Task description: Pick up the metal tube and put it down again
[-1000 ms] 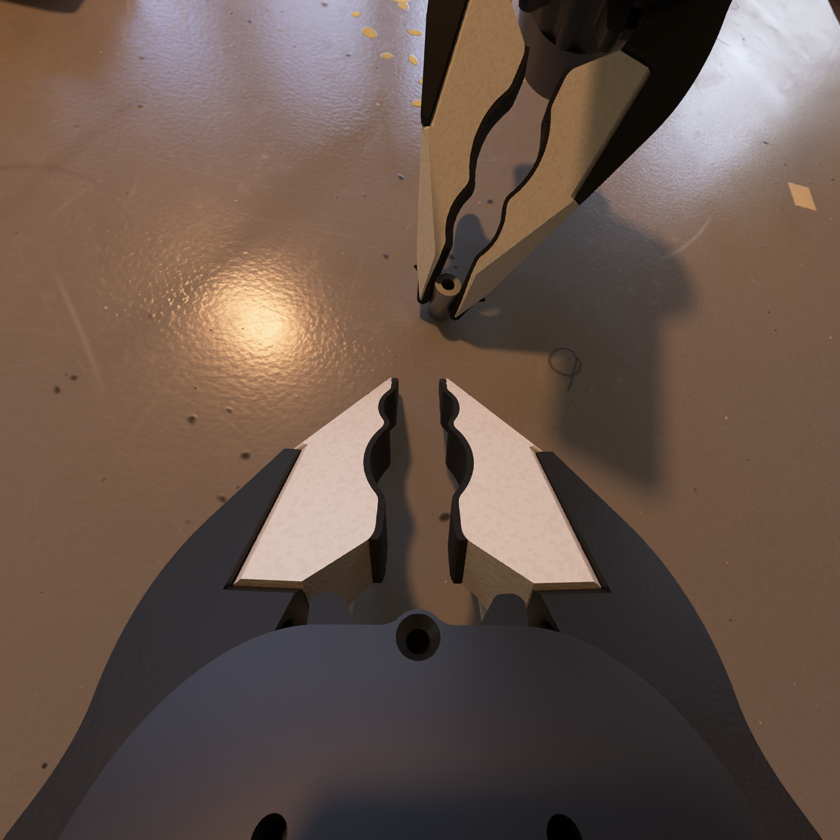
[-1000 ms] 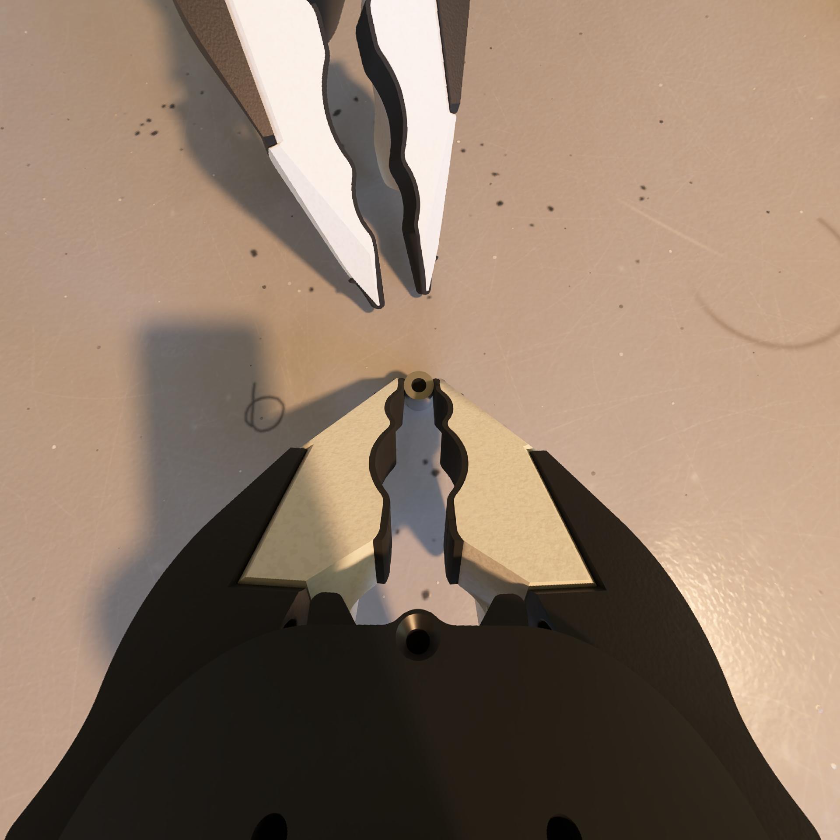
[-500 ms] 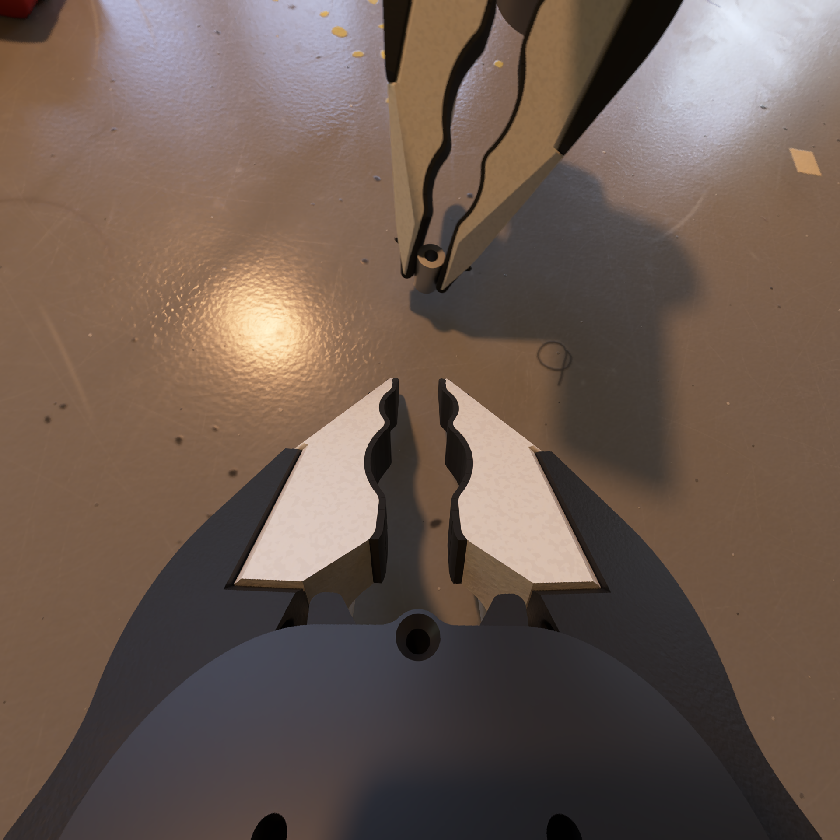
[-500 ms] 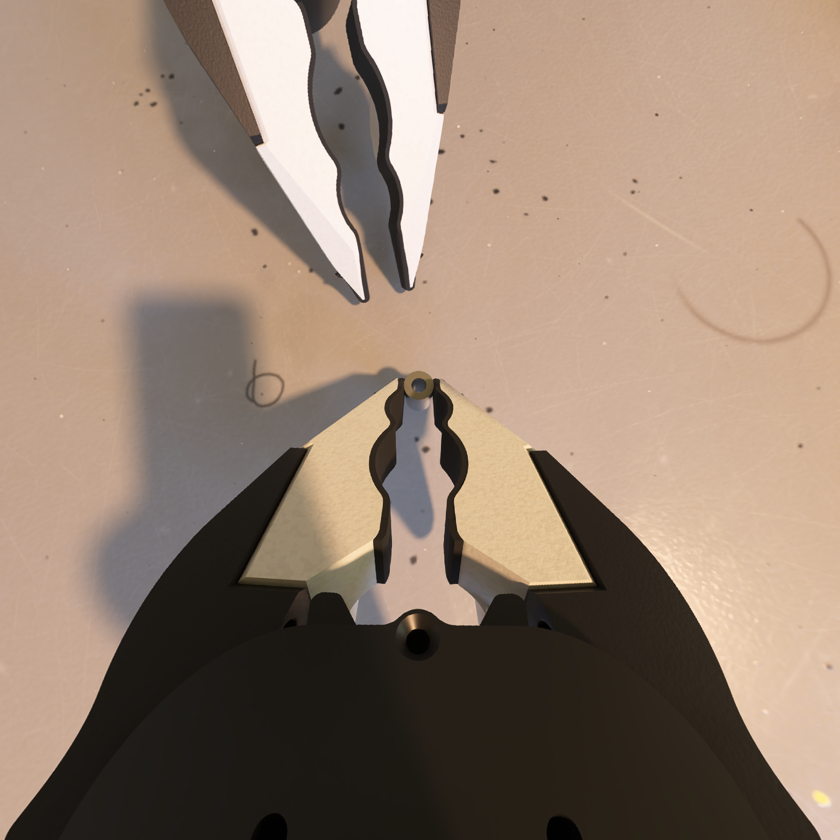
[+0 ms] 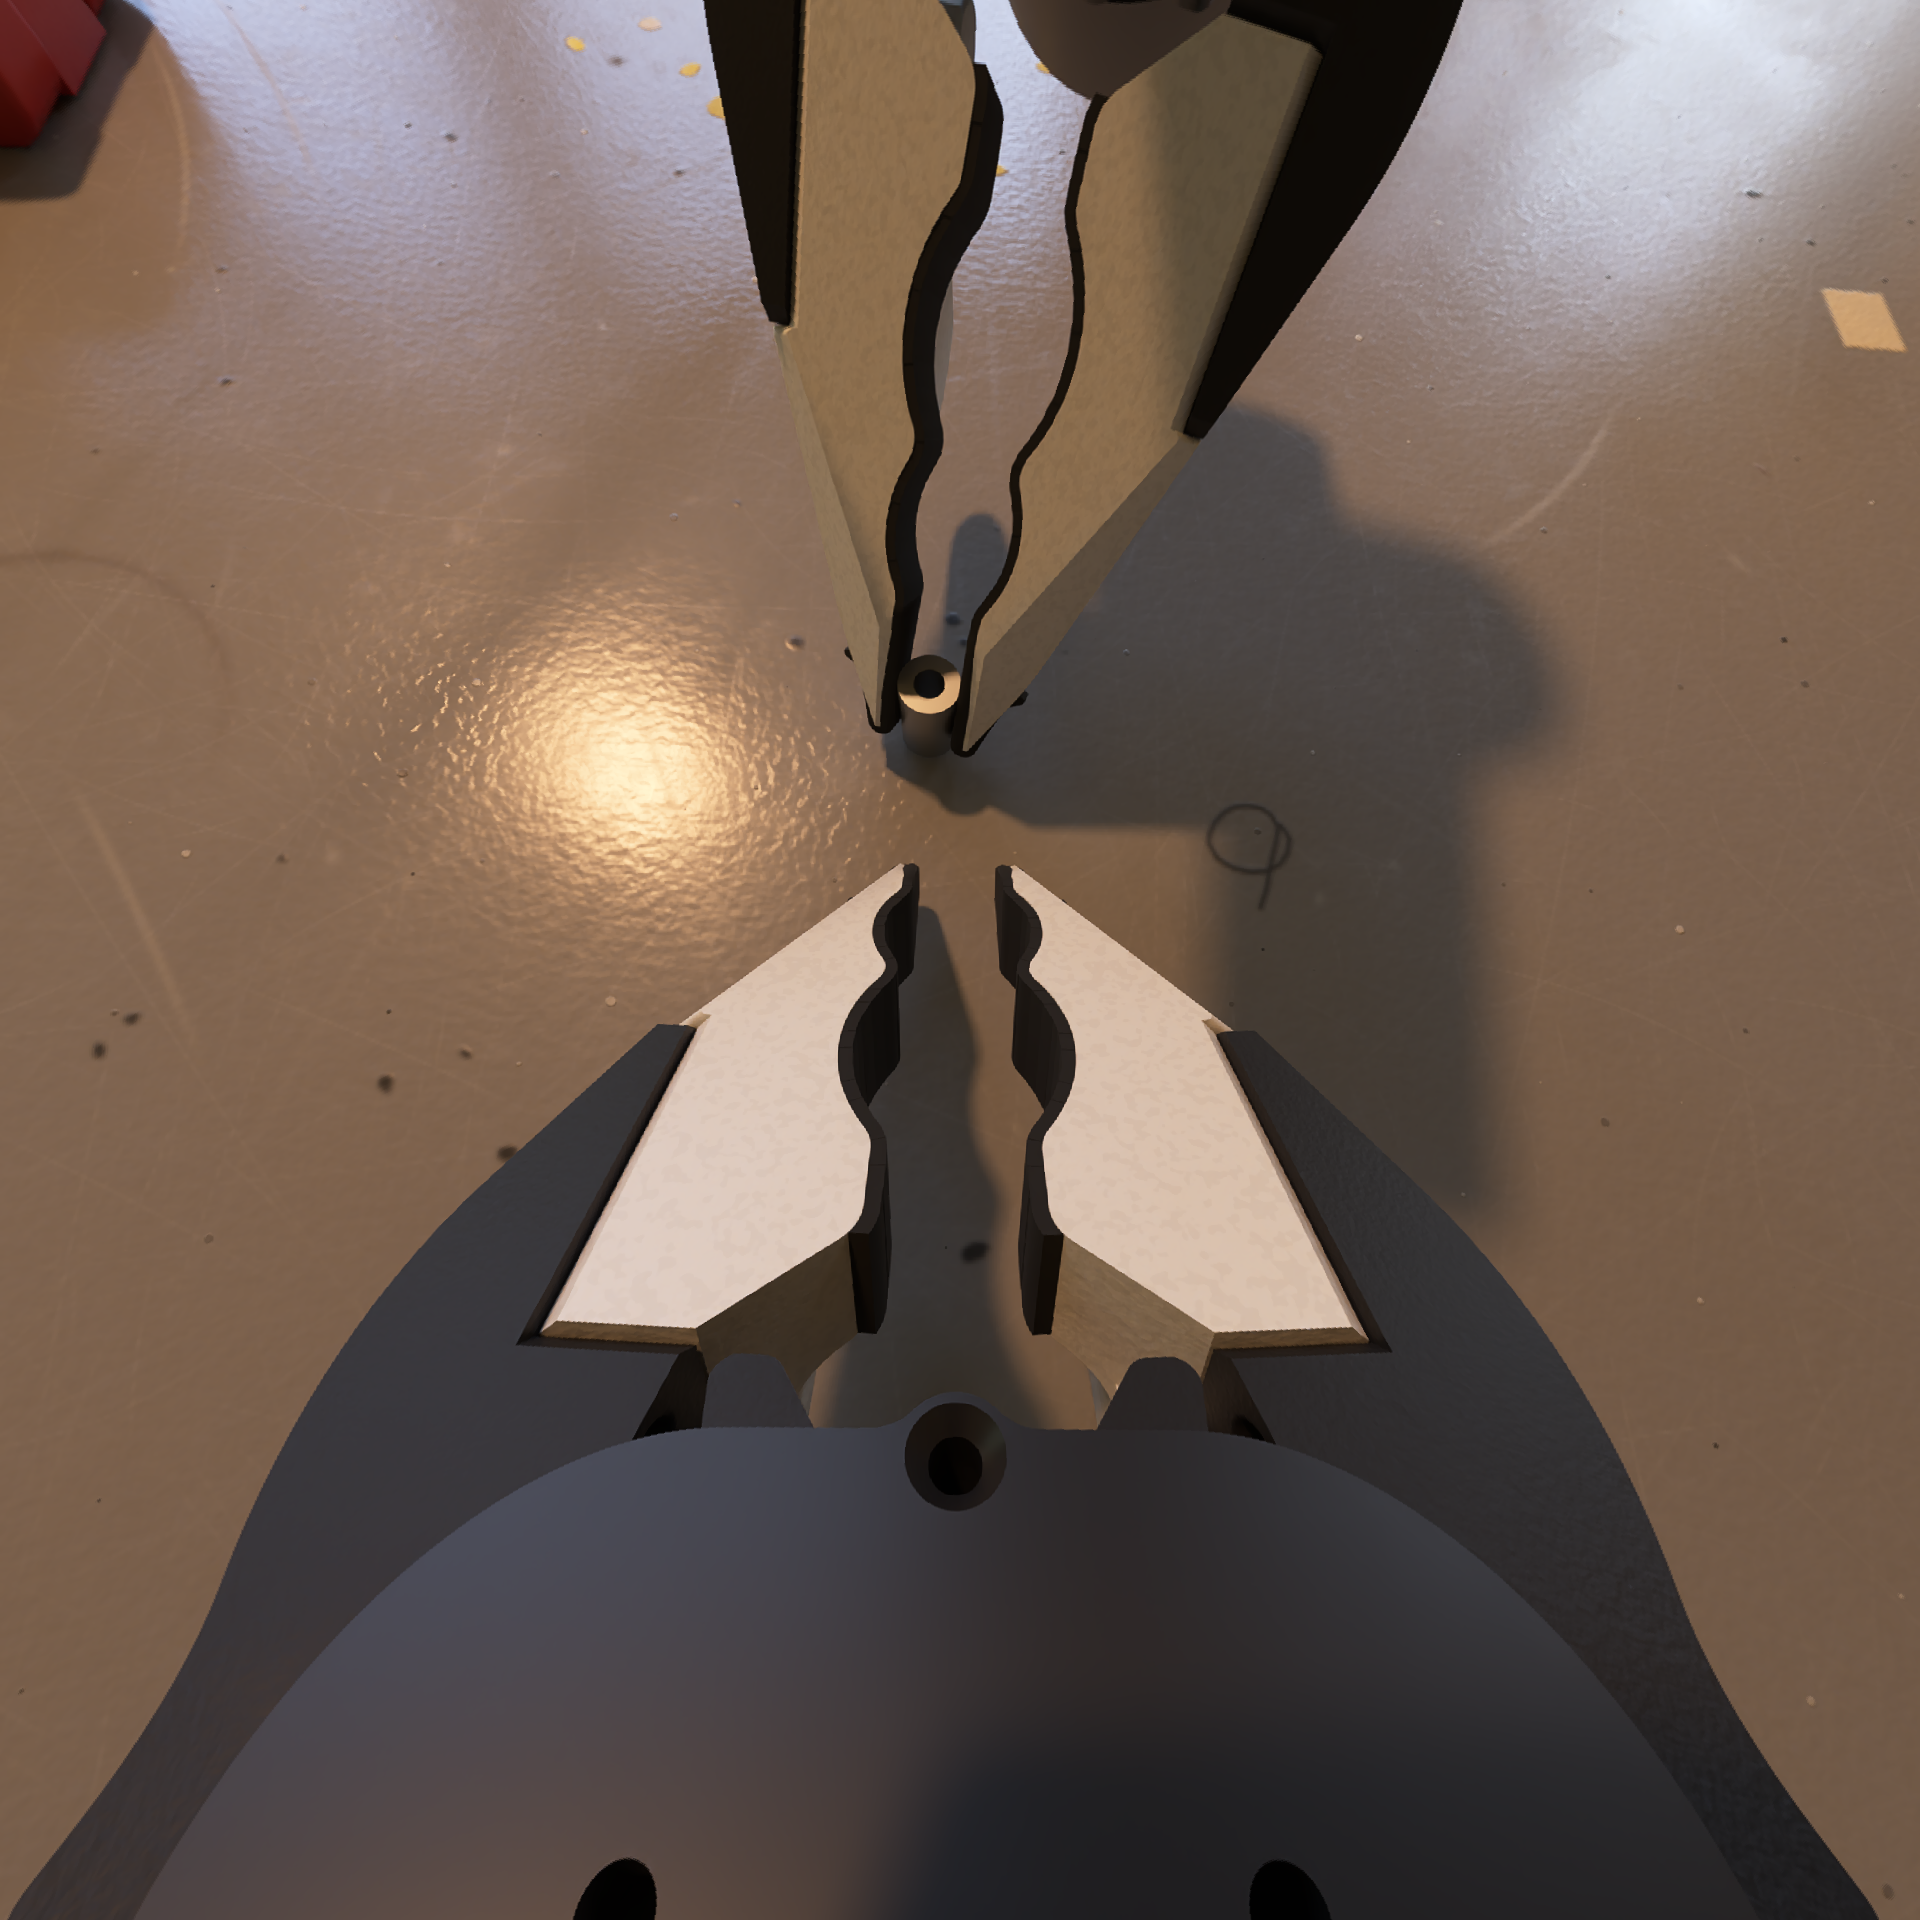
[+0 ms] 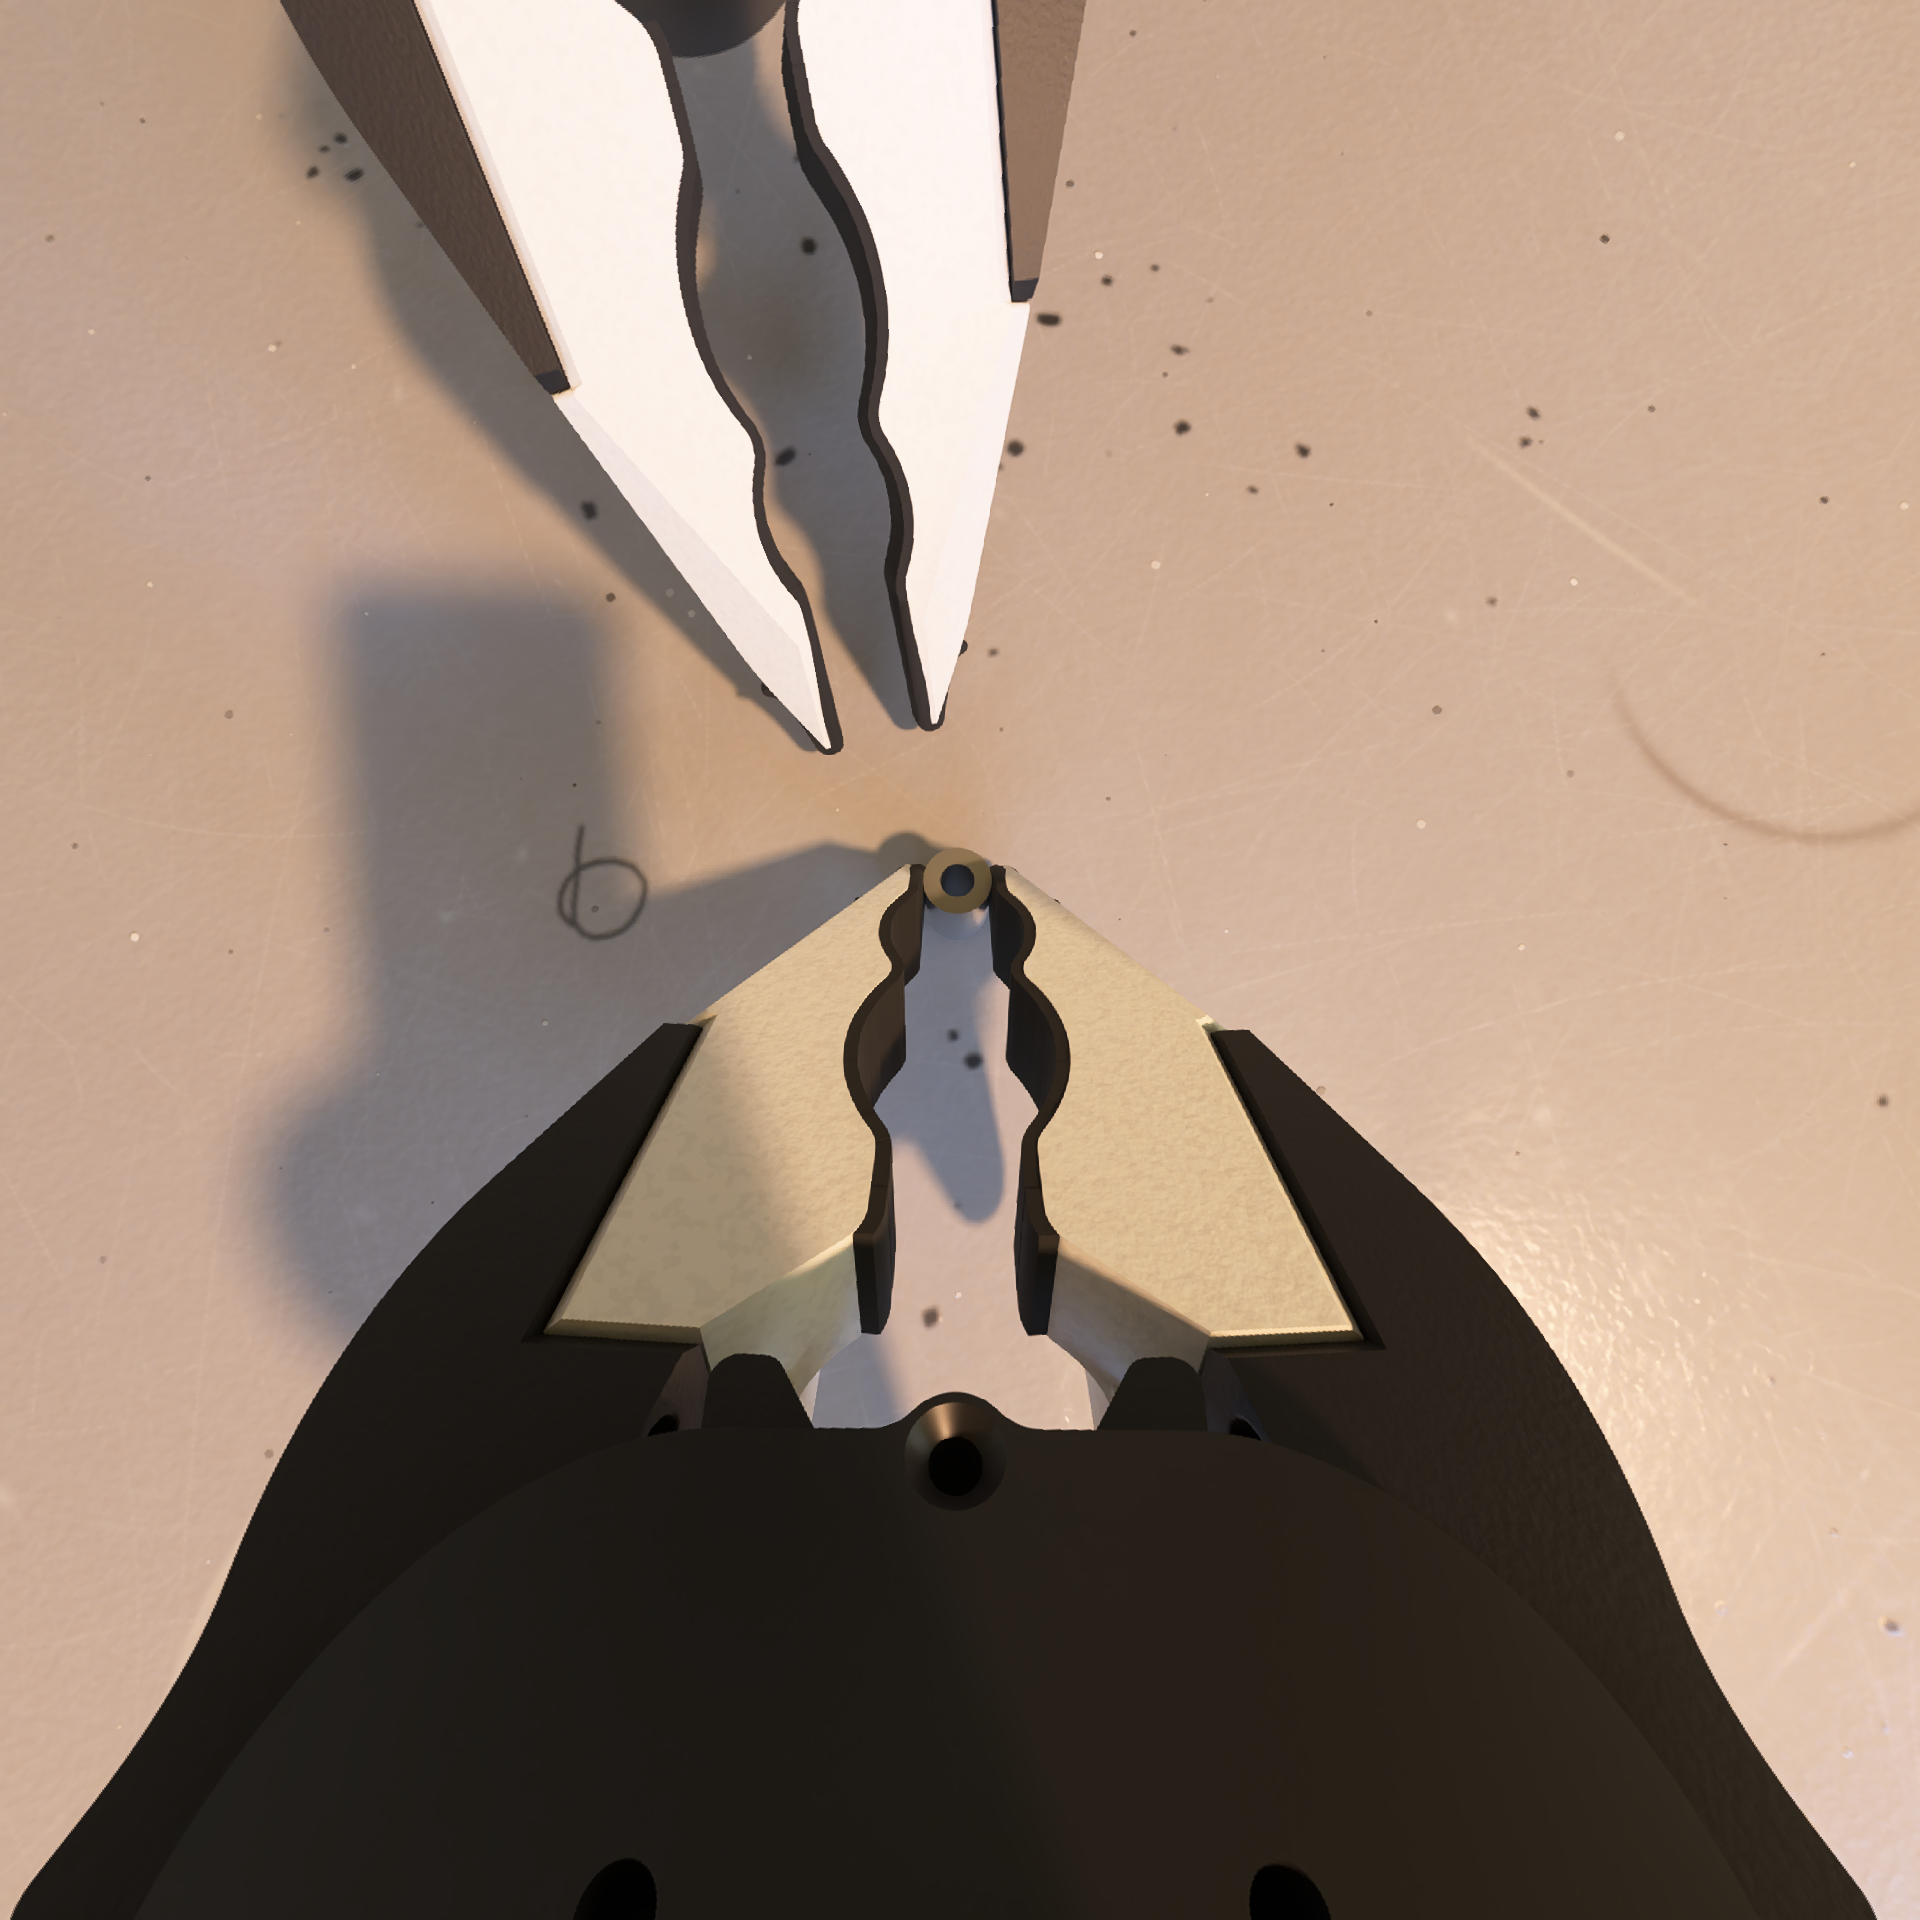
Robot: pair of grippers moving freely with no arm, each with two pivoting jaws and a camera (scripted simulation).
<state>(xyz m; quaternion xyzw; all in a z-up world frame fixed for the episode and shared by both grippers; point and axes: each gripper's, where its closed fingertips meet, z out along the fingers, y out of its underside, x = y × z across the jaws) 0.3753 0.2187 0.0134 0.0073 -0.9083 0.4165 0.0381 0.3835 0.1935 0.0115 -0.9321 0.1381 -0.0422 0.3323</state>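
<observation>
Metal tube [image 5: 928, 698] upright, pinched at tips of right gripper [image 6: 956, 883], now lower than half second back, nearly on desk [image 5: 312, 623]; put-down close. Left gripper [image 5: 954, 871] idle nearby, jaws slightly parted, empty.

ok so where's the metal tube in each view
left wrist view: metal tube above centre, upright, pinched between the right gripper tips.
right wrist view: metal tube just above centre, at the right gripper tips.
shared landmark: the small dark scribble on the floor beside it.
</observation>
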